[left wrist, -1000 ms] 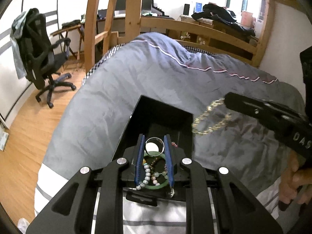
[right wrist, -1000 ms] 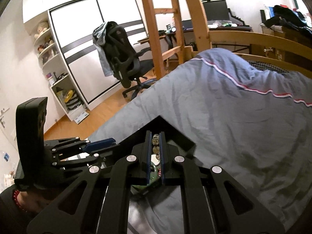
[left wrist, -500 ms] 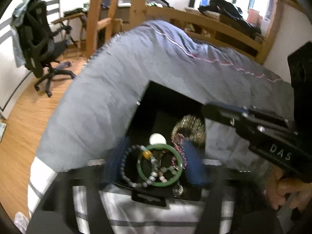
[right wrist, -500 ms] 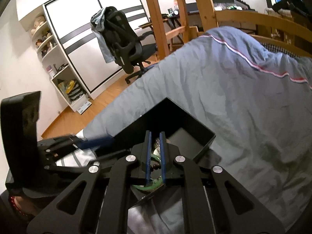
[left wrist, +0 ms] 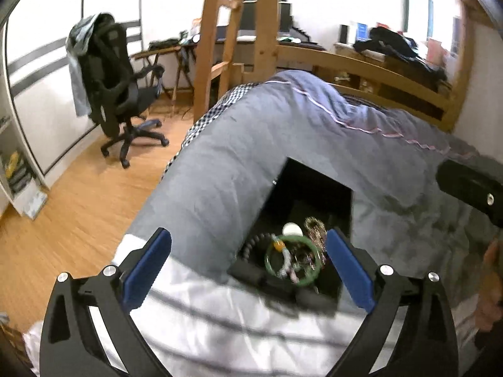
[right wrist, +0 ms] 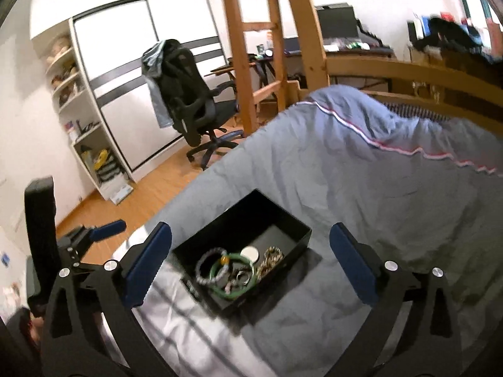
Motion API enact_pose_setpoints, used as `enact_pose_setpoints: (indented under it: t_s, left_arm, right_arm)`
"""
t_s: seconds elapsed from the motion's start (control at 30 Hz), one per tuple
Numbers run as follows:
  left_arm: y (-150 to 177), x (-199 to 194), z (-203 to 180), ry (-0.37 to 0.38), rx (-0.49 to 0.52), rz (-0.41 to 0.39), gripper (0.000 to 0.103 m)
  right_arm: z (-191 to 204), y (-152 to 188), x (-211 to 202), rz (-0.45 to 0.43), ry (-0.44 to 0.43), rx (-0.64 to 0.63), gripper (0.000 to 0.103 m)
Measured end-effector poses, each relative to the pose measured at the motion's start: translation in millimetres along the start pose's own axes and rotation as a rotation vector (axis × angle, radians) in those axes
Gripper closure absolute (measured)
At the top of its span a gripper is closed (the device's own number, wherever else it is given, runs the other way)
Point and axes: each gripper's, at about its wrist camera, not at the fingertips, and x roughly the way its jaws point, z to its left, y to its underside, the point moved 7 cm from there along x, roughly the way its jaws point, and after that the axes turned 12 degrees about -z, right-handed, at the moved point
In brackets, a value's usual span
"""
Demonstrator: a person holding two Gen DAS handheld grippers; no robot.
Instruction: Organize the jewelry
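A black open box (right wrist: 284, 220) lies on the grey bed cover. In it are a green bangle (right wrist: 232, 292), a grey beaded bracelet (right wrist: 204, 267), a gold chain (right wrist: 270, 259), a white disc (right wrist: 250, 254) and small rings. My right gripper (right wrist: 250, 229) hovers above the box, its jaws opening wide and holding nothing. My left gripper (left wrist: 248, 235) hangs over the box's near left corner (left wrist: 251, 271), its jaws also opening with nothing gripped. From there the green bangle (left wrist: 292, 265) and gold chain (left wrist: 314, 224) show in the box.
The bed cover (right wrist: 361, 188) spreads right and beyond the box. A wooden bunk frame and ladder (right wrist: 239, 47) stand behind. An office chair (right wrist: 191, 100) and white shelves (right wrist: 81, 119) are on the wooden floor to the left. A hand (left wrist: 490, 289) holds the right gripper's handle.
Both grippers went from shut to wide open and drew back and up. The right one let the gold chain fall into the box; the left one let go of the beaded bracelet.
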Motion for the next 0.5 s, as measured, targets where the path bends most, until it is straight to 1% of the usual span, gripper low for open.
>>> enact_pose_setpoints:
  t_s: [0.13,0.27,0.33,0.5]
  left_arm:
    - [2,-36,-6,-0.017,0.070,-0.030,0.006]
    - [10,-56,-3,-0.042,0.105,-0.013,0.006]
    - [13,-63,2,-0.060,0.109,-0.006,0.006]
    - [16,-72,8,-0.069,0.095,-0.015,0.006]
  right_arm:
    - [15,15,-27,0.026,0.036,-0.030,0.004]
    - [24,31,-42,0.067,0.056,-0.044,0.004]
    - [28,39,-48,0.090,0.058,-0.042,0.004]
    - [33,49,-59,0.098,0.068,-0.042,0.004]
